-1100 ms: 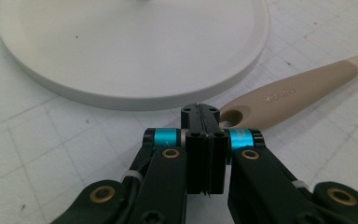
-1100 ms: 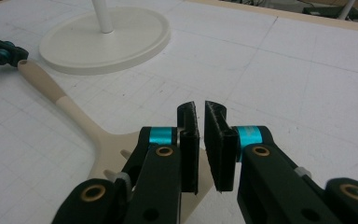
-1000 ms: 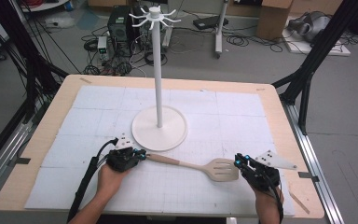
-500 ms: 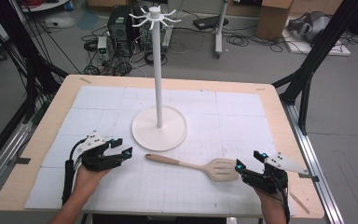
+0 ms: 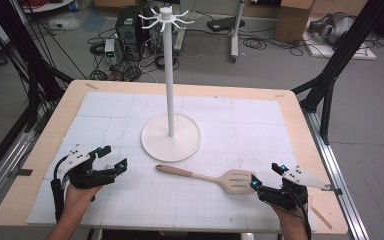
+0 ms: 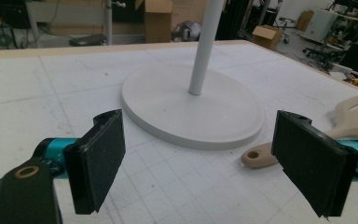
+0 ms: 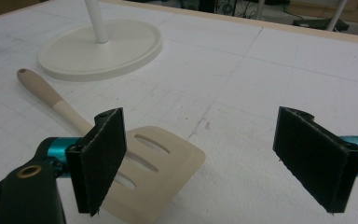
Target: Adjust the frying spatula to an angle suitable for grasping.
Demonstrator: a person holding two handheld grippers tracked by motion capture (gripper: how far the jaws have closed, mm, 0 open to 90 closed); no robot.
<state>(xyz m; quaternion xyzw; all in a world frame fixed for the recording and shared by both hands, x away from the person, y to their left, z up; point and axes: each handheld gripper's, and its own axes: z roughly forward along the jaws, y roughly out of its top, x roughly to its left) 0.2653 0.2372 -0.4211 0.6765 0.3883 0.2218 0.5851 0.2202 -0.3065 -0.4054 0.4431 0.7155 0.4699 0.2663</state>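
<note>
White gridded mat (image 5: 105,120) covers the table; from above, both grippers have drawn back from the spatula (image 5: 210,176) since a second ago, the left gripper (image 5: 111,159) well clear, the right gripper (image 5: 266,177) just beside its blade. Each gripper view shows jaws wide apart, empty (spatula flat near the stand (image 5: 170,136)).
</note>
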